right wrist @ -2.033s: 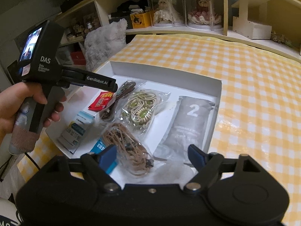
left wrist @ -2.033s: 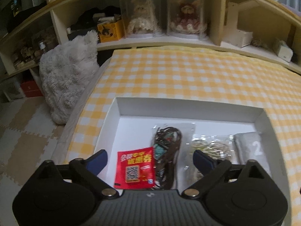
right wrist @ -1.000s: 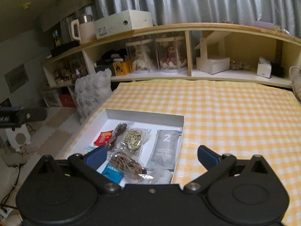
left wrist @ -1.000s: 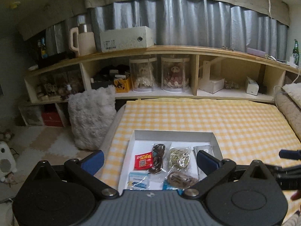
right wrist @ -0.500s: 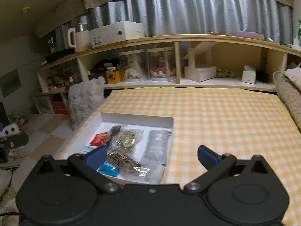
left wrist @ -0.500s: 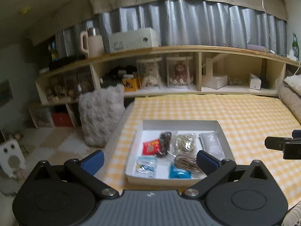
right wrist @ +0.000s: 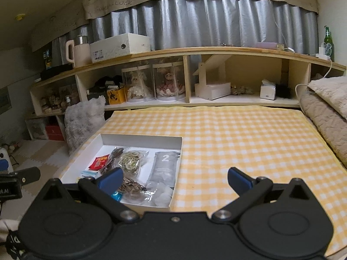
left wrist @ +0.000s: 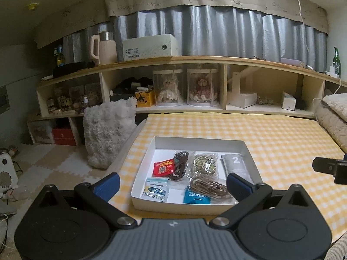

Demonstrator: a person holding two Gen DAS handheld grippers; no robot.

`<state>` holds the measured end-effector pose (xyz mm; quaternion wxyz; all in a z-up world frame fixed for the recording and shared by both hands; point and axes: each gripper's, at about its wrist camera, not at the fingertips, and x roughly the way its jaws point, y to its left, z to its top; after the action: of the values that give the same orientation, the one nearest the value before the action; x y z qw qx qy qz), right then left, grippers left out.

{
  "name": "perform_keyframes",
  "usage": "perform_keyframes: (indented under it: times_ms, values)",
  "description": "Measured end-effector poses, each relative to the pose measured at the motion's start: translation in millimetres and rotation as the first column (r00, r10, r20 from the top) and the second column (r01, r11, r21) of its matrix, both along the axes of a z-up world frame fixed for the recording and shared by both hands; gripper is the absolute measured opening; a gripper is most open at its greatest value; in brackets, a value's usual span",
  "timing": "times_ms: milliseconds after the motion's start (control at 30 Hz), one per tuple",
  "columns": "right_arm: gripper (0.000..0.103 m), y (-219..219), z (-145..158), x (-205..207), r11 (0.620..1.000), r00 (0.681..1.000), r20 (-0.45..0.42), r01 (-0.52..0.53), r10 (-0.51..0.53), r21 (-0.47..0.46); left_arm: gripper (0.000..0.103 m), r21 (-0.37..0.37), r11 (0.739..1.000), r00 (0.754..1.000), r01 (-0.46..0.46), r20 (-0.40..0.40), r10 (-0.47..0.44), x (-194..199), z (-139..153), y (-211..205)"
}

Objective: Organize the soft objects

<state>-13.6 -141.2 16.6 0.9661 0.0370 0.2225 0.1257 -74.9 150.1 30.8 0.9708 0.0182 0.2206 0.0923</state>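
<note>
Left gripper (left wrist: 172, 183): fingers spread wide, holding nothing.
White box (left wrist: 198, 144): on the yellow checked cloth (left wrist: 282, 138), left part.
Soft packets: red packet (left wrist: 163, 168), corded bags, grey pouch (left wrist: 236, 166), all inside box.
Right gripper (right wrist: 175, 178): released, empty.

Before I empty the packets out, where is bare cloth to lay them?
Free: checked cloth between the white box and the beige blanket, and back toward the shelf. Crowded: inside the box; only its far-left strip is bare.
</note>
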Motion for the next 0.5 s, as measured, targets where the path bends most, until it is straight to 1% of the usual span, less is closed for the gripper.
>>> perform_keyframes:
  times_ms: [200, 333, 500]
  values:
    - [0.103, -1.6, -5.5, -3.2, 1.000, 1.000, 0.007, 0.007, -0.007, 0.009, 0.103, -0.011, 1.000, 1.000, 0.016, -0.014, -0.016, 1.7, -1.8, 0.4]
    - [0.103, -0.3, -7.4, -6.4, 1.000, 1.000, 0.021, 0.015, -0.015, -0.020, 0.103, 0.000, 1.000, 1.000, 0.017, -0.014, -0.017, 0.2, -3.1, -1.8]
    - [0.103, -1.0, -9.6, -6.7, 1.000, 1.000, 0.013, 0.017, -0.016, -0.024, 0.103, 0.014, 1.000, 1.000, 0.014, -0.016, -0.013, 0.7, -4.0, -4.2]
